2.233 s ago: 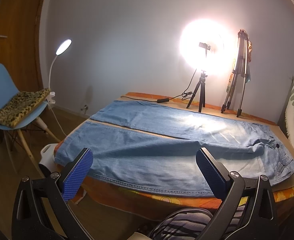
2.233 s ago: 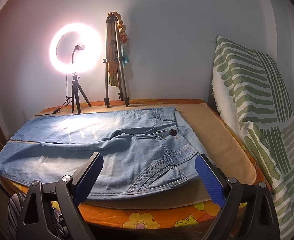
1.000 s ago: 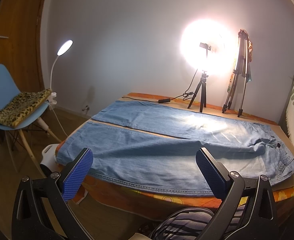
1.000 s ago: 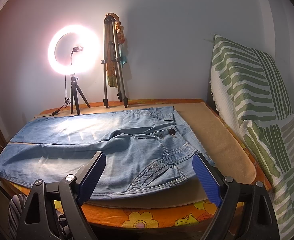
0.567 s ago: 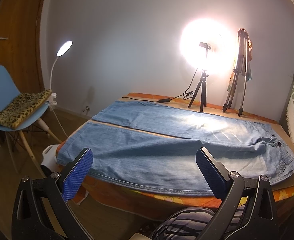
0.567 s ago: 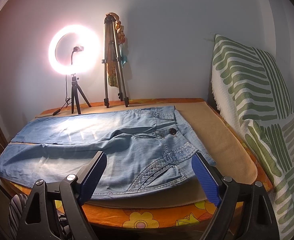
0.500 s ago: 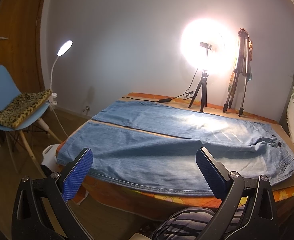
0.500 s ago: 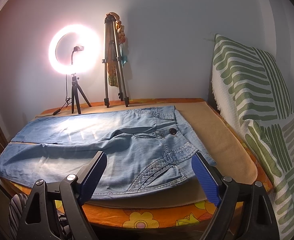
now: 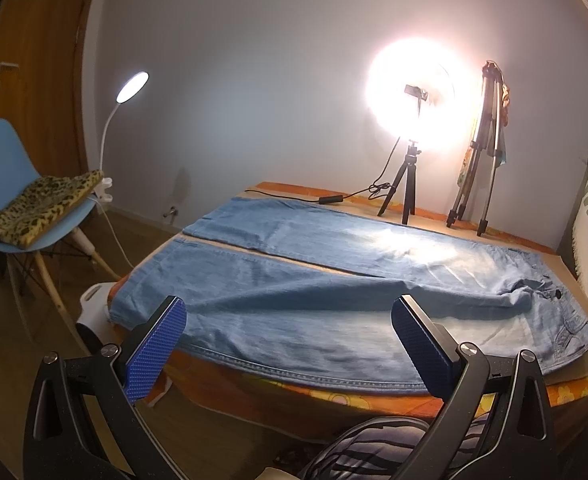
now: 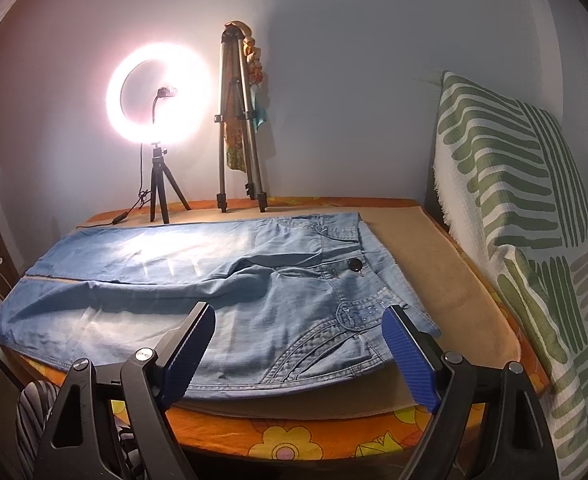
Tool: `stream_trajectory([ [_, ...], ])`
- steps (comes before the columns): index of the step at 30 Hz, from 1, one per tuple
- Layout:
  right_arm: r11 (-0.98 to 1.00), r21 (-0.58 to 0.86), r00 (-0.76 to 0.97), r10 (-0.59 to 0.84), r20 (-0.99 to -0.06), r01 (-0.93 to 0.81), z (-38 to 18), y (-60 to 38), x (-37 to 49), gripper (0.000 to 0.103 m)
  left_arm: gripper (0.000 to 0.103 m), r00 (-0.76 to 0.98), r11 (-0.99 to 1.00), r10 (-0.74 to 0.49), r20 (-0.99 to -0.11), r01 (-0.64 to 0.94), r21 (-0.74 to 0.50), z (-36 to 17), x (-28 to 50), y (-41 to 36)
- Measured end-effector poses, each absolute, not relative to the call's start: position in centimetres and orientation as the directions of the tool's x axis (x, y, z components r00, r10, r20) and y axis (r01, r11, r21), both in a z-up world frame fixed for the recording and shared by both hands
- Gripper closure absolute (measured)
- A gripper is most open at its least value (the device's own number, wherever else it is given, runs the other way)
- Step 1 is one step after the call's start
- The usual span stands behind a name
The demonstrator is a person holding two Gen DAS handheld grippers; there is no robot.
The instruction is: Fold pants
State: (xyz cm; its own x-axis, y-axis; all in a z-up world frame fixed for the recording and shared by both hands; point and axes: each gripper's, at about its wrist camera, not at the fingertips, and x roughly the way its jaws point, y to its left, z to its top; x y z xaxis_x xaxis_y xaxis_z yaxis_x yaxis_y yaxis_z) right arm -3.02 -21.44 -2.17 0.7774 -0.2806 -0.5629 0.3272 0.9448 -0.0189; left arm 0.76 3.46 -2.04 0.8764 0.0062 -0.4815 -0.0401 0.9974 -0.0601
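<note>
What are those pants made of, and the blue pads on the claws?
The pants look like light-washed denim: faded blue weave, topstitched seams, a dark button. The pads on the left gripper seem rubber or textured plastic, matte, covered in tiny bumps; which one is unclear.

Pants (image 9: 334,280) lie on the table (image 10: 294,436); tripods (image 10: 239,128) behind.

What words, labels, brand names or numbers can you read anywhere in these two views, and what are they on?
None can be read.
The jeans show no legible tag; the marks on their pocket band are too small to make out.
The ring light and tripod show no readable marking.
</note>
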Motion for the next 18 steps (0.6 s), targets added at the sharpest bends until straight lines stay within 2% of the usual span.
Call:
stream_trajectory([
  [8, 0.987, -0.015, 0.790, -0.136, -0.597, 0.159, -3.6, -20.9, -1.1, 0.021, 0.009, 0.837, 0.995, 0.015, -0.547, -0.068, -0.078, -4.2, 2.2, 5.4],
  [12, 0.998, -0.060, 0.768, -0.037, -0.639, -0.002, -5.3, -19.6, 0.4, 0.021, 0.018, 0.809, 0.993, 0.024, -0.587, -0.089, -0.082, -5.6, 2.9, 6.6],
  [15, 0.986, -0.086, 0.707, 0.042, -0.706, -0.145, -7.4, -18.2, 1.7, 0.022, 0.021, 0.787, 0.991, 0.037, -0.615, -0.108, -0.079, -6.6, 3.5, 7.5],
  [16, 0.978, -0.083, 0.684, 0.072, -0.726, -0.191, -8.1, -17.8, 2.1, 0.023, 0.023, 0.779, 0.990, 0.043, -0.625, -0.116, -0.077, -7.0, 3.7, 7.9],
  [18, 0.961, -0.083, 0.644, 0.112, -0.757, -0.265, -9.3, -17.0, 2.7, 0.032, 0.025, 0.766, 0.989, 0.048, -0.641, -0.127, -0.078, -7.5, 4.1, 8.6],
])
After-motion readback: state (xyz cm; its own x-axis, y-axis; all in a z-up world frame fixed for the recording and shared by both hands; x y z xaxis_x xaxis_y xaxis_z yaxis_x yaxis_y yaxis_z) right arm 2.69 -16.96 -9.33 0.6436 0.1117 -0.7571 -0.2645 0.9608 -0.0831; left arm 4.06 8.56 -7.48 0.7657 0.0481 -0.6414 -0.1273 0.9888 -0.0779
